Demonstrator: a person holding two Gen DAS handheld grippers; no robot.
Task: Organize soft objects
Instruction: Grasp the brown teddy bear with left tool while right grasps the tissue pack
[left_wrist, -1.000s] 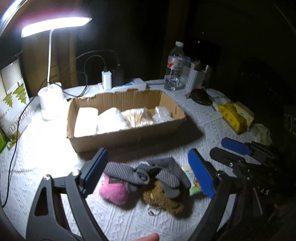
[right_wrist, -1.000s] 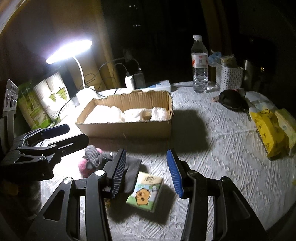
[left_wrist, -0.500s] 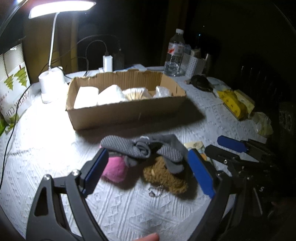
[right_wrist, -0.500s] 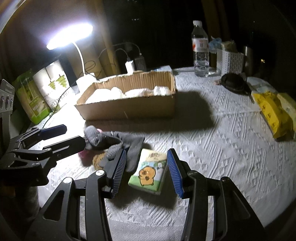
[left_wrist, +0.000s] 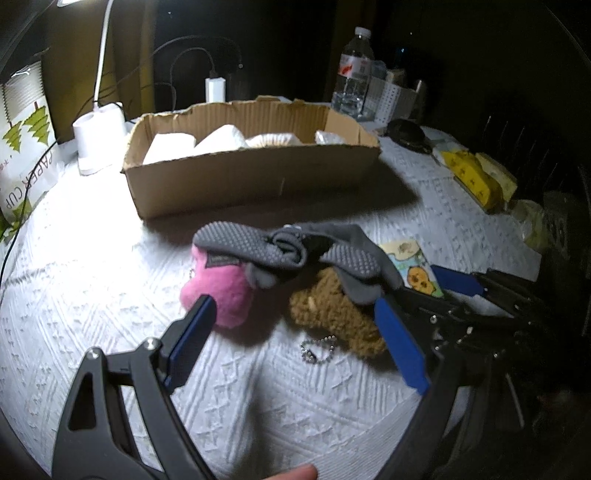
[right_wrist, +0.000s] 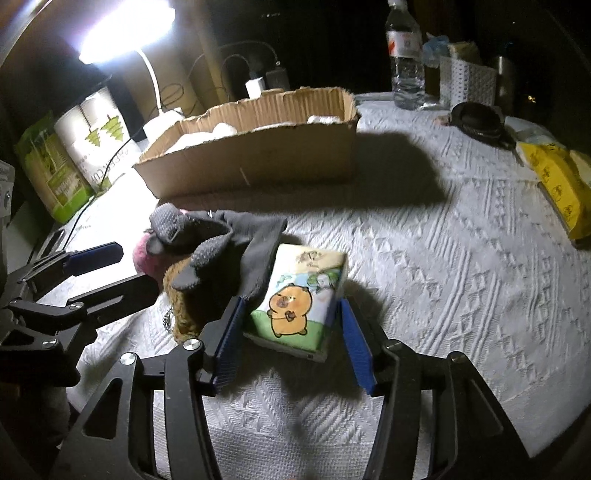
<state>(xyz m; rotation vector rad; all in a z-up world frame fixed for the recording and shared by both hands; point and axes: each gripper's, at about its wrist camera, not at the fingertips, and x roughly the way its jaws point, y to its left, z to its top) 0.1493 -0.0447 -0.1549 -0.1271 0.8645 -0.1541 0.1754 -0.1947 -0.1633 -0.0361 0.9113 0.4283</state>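
A grey glove (left_wrist: 295, 251) lies over a pink plush (left_wrist: 221, 291) and a brown plush (left_wrist: 332, 314) with a bead chain. My left gripper (left_wrist: 295, 332) is open, its jaws low on either side of the two plush toys. A tissue pack with a cartoon animal (right_wrist: 299, 299) lies beside the glove (right_wrist: 236, 251). My right gripper (right_wrist: 291, 332) is open with the pack between its jaws; I cannot tell if the pads touch it. The pack also shows in the left wrist view (left_wrist: 413, 266). A cardboard box (left_wrist: 251, 177) with white soft packs stands behind.
A desk lamp (right_wrist: 125, 33) lights the white tablecloth (right_wrist: 443, 277). A paper cup bag (right_wrist: 92, 147), a charger with cables (left_wrist: 216, 88), a water bottle (right_wrist: 406, 55), a white basket (right_wrist: 467, 81), a black pouch (right_wrist: 476, 118) and yellow packs (right_wrist: 561, 184) ring the table.
Both grippers have moved forward and down. The left one now straddles the plush toys and the right one straddles the tissue pack. Nothing has been lifted.
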